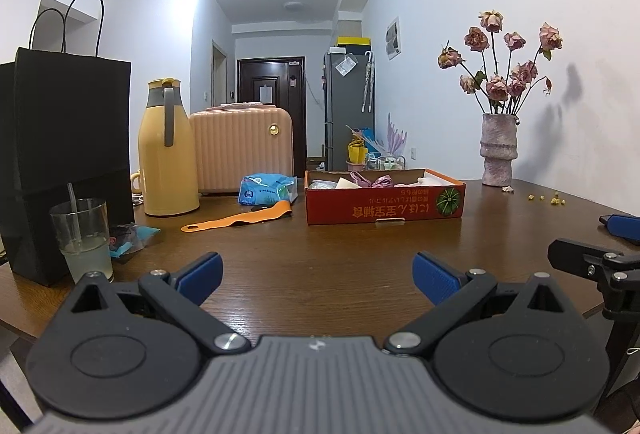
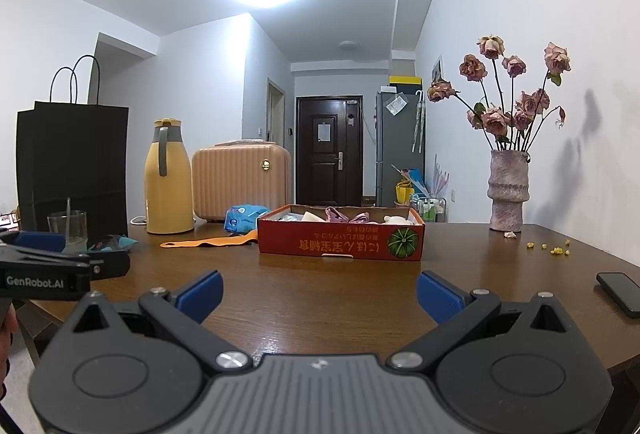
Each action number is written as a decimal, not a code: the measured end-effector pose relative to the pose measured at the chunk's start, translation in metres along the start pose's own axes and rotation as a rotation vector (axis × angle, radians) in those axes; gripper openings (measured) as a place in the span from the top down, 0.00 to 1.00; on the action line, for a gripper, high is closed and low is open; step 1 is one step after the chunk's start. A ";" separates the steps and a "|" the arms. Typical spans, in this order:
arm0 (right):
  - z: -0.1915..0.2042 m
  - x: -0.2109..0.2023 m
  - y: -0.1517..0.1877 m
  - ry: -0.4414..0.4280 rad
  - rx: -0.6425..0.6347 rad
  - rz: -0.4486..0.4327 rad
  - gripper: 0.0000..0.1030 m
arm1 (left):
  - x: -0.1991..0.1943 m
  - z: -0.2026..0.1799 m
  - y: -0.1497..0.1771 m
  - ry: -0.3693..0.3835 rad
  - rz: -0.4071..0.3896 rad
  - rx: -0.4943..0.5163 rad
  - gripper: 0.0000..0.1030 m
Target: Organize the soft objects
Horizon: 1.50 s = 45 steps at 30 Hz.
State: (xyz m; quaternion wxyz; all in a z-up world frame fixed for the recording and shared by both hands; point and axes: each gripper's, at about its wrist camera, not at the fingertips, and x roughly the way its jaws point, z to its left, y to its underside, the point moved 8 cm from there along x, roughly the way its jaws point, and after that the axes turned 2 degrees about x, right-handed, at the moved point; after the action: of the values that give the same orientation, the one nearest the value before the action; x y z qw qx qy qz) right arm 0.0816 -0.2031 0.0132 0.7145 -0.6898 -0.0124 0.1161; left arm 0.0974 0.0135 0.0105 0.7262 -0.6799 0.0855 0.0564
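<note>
Left wrist view: my left tongs (image 1: 316,276) hang spread over bare tabletop (image 1: 320,254), pinching nothing. Far left: black paper bag (image 1: 68,138), drinking glass (image 1: 84,238), yellow flask (image 1: 166,150), pink case (image 1: 244,148). Far centre: orange strap (image 1: 240,220) lying flat, blue packet (image 1: 266,189) just behind it, both left of the red carton (image 1: 384,200). Carton holds pink ribbon (image 1: 372,180) and pale soft items. Far right: vase of dried roses (image 1: 499,150).

Right wrist view: my right tongs (image 2: 320,294) spread, empty, well short of the carton (image 2: 340,240) straight ahead. Strap (image 2: 208,242) and packet (image 2: 244,216) lie far left of it. Phone (image 2: 620,292) near right. Left tongs (image 2: 52,258) enter at the left edge.
</note>
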 end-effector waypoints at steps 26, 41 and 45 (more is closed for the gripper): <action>-0.005 0.004 0.004 0.010 0.010 0.015 0.00 | 0.002 0.003 0.001 -0.010 0.007 -0.011 0.00; -0.005 0.002 0.005 0.015 0.014 0.006 0.00 | 0.002 0.003 0.000 -0.009 0.007 -0.005 0.00; -0.005 0.002 0.006 0.015 0.014 0.011 0.00 | 0.002 0.004 0.001 -0.006 0.004 -0.010 0.00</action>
State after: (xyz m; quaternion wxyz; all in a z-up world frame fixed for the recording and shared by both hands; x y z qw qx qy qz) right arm 0.0839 -0.2075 0.0069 0.7187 -0.6857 -0.0024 0.1151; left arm 0.0993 0.0172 0.0098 0.7228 -0.6832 0.0846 0.0602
